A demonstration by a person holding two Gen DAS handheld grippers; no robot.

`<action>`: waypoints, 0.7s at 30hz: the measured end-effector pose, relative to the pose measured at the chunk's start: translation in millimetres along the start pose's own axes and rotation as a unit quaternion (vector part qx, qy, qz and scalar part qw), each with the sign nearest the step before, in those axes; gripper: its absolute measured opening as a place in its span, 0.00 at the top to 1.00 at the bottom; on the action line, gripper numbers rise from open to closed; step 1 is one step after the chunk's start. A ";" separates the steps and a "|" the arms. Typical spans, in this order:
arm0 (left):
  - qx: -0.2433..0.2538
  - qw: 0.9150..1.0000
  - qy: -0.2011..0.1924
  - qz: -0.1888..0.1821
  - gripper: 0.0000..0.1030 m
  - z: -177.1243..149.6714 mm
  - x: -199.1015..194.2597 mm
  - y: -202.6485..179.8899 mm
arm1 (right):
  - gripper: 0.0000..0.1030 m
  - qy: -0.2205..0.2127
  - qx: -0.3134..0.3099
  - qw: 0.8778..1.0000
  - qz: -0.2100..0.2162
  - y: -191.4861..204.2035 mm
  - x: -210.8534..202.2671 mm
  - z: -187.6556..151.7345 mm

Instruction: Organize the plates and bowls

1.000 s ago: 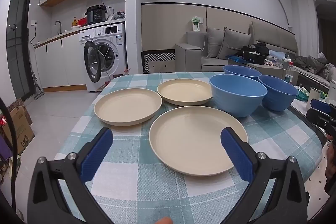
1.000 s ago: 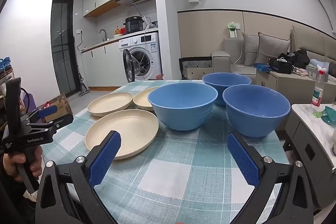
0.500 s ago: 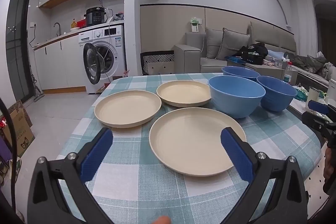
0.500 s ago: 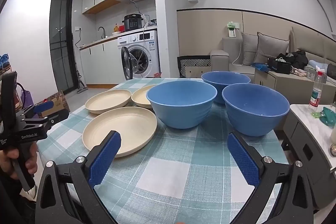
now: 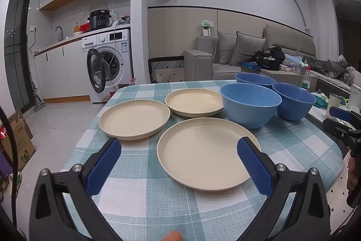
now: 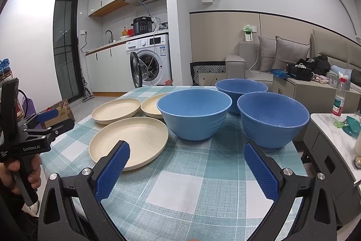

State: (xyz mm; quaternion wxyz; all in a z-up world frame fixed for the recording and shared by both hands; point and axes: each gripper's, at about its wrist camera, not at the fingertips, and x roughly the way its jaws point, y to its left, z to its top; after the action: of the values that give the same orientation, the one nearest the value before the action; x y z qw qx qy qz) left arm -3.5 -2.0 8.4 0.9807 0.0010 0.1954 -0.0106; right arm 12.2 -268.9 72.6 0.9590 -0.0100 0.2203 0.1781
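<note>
Plates and bowls sit loose on the checked tablecloth (image 5: 140,193), none yet stacked: three cream plates on the left side and three blue bowls on the right, as the person faces them. The left gripper (image 5: 178,164) hangs over the near edge with its fingers wide apart and empty, the nearest plate (image 5: 206,156) lying between them in its view; the right gripper (image 6: 186,169) is likewise spread and empty, facing the nearest bowl (image 6: 195,113) and the right-hand bowl (image 6: 273,119). The step in hand looks like the first pick, and a plate is probably the awkward one: its low rim lies flat on the cloth, so a finger would need to slip under the near lip with the other on top, pinching the rim rather than spanning the whole disc. The left plate (image 5: 134,119) and the far plate (image 5: 194,102) lie just beside it, so lifting straight up before moving across should avoid knocking them. Bowls could be pinched by the wall and nested gently; the far bowl (image 6: 241,87) sits behind the other two.
</note>
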 end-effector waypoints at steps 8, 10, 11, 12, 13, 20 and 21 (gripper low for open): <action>0.002 1.000 -0.001 0.005 0.00 1.3 -0.7 -0.1 | 0.00 0.002 0.002 1.000 0.000 0.2 -0.2 0.0; 0.001 1.000 -0.001 0.005 0.00 1.5 -0.4 0.4 | 0.00 0.001 0.005 1.000 0.000 -0.4 -1.0 0.2; 0.001 1.000 -0.001 0.006 0.00 1.4 -0.1 0.5 | 0.00 0.001 0.007 1.000 0.001 -1.0 -1.2 0.2; 0.001 1.000 0.000 0.007 0.00 1.1 0.0 0.5 | 0.00 0.001 0.009 1.000 0.001 -2.2 -1.8 0.5; 0.001 1.000 0.000 0.007 0.00 0.8 1.5 0.2 | 0.00 0.002 0.011 1.000 0.001 -2.2 -0.8 0.6; 0.008 1.000 0.004 0.008 0.00 -3.0 5.0 -2.3 | 0.00 0.006 0.011 1.000 0.001 -1.2 0.3 0.0; 0.009 1.000 0.003 0.008 0.00 -2.9 4.8 -2.4 | 0.00 0.006 0.011 1.000 0.002 -1.7 -0.1 0.0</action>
State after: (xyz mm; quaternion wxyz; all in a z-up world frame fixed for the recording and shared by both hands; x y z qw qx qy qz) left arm -0.2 -4.5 3.8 0.9800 0.0116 0.1985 -0.0044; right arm 12.7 -270.5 72.5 0.9575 0.0003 0.2279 0.1771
